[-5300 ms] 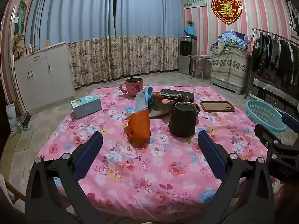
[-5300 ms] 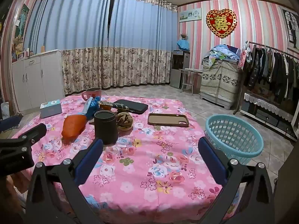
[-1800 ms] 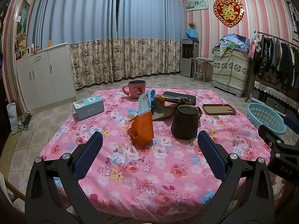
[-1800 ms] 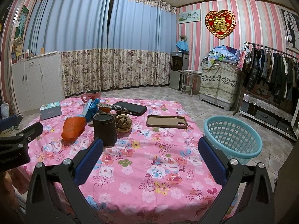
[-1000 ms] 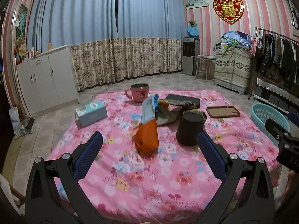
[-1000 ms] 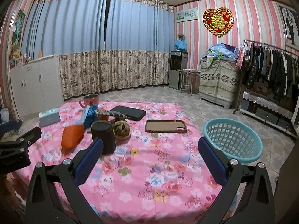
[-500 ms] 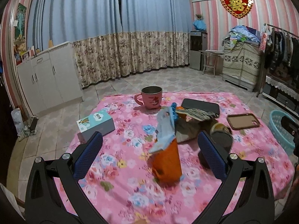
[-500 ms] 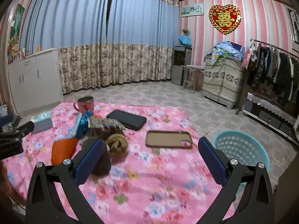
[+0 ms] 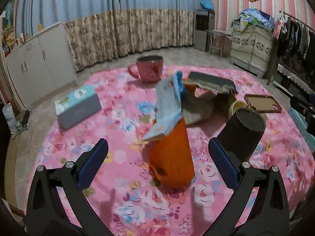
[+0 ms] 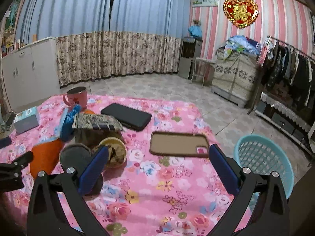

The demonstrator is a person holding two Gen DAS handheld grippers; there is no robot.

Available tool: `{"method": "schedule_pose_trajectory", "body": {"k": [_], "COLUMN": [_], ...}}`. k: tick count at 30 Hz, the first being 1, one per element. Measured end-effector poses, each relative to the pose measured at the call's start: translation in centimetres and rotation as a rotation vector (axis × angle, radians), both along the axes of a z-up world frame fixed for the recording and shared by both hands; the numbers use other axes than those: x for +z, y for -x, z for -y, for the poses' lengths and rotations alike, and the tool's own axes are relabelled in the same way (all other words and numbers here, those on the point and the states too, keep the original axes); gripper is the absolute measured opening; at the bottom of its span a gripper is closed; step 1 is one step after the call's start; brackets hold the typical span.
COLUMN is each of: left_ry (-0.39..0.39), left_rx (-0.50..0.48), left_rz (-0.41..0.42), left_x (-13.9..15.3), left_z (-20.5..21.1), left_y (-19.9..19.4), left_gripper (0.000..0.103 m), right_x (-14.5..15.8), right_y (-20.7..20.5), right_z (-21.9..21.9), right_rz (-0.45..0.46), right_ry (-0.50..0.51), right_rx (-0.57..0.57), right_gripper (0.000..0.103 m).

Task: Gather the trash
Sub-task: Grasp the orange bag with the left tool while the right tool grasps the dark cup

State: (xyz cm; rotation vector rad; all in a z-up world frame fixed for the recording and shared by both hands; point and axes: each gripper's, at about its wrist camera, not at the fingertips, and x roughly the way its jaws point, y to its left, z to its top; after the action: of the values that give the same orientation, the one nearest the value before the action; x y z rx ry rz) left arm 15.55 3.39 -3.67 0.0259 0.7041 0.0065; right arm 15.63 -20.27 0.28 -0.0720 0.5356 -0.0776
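Note:
An orange wrapper (image 9: 171,157) with a light-blue wrapper (image 9: 167,106) leaning on it stands on the pink floral table (image 9: 122,157). My left gripper (image 9: 157,163) is open just above and around the orange wrapper, not touching it. A brown crumpled wrapper (image 9: 198,106) and a round bowl of scraps (image 10: 115,153) lie behind. My right gripper (image 10: 158,169) is open and empty over the table's right part, near the dark cylinder (image 10: 75,157). The teal basket (image 10: 263,163) stands off the table's right edge.
A pink mug (image 9: 149,68), a tissue box (image 9: 77,106), a black case (image 10: 126,116) and a brown phone case (image 10: 178,143) lie on the table. A dark cylinder (image 9: 242,131) stands right of the orange wrapper. Cabinets, curtains and a clothes rack surround the table.
Both grippers have moved forward and lower over the table. The left one has closed in on the orange wrapper; both stay open.

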Motion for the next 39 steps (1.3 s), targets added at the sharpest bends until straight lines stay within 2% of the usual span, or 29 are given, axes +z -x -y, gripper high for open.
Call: {"method": "schedule_pose_trajectory", "body": {"k": [2,5,7,8,10,11,13,18,27,30,39], "left_ry": [0.001,-0.016,-0.016,-0.011,-0.009,-0.011,-0.006,0.023,0.045,0.005,0.056], "left_rx": [-0.006,-0.029,-0.049,-0.06,-0.077,-0.079,-0.084,-0.081,-0.036,0.002,0.031], "left_rz": [-0.008,-0.025,-0.06,-0.078,-0.101,-0.105,-0.108,-0.085,0.04,0.059,0.028], "left_x": [-0.4,-0.9,-1.4,-1.7,-2.1,-2.1,-1.9,-0.2,3.8,4.2,3.8], "left_z": [0.4,0.9,1.2,1.3,1.6,1.6,1.5,0.1,-2.5,-3.5,-5.7], "left_y": [-0.5,-1.2,-1.4,-1.5,-1.6,-1.6,-1.5,-0.8,0.5,0.5,-0.3], "left_gripper": [0.098,0.087,0.071,0.066,0.047,0.042,0.021,0.004,0.004,0.004,0.004], "right_x": [-0.1,-0.3,-0.4,-0.4,-0.5,-0.6,-0.7,-1.1,-1.9,-2.3,-4.5], "right_y": [0.2,0.1,0.0,0.0,-0.1,-0.1,-0.1,0.2,1.2,1.7,0.2], "right_z": [0.1,0.3,0.4,0.5,0.3,0.3,0.1,-0.6,-2.8,-4.4,-7.7], "right_rz": [0.004,-0.003,-0.008,-0.007,-0.006,-0.006,-0.009,-0.02,-0.044,-0.045,-0.097], "right_ry": [0.014,0.016,0.016,0.016,0.019,0.02,0.027,0.024,-0.009,-0.017,-0.016], "right_rx": [-0.009,-0.021,-0.028,-0.031,-0.033,-0.031,-0.025,-0.001,0.071,0.113,0.171], "right_gripper": [0.099,0.099,0.099,0.099,0.099,0.099,0.099,0.099,0.099,0.099,0.099]}}
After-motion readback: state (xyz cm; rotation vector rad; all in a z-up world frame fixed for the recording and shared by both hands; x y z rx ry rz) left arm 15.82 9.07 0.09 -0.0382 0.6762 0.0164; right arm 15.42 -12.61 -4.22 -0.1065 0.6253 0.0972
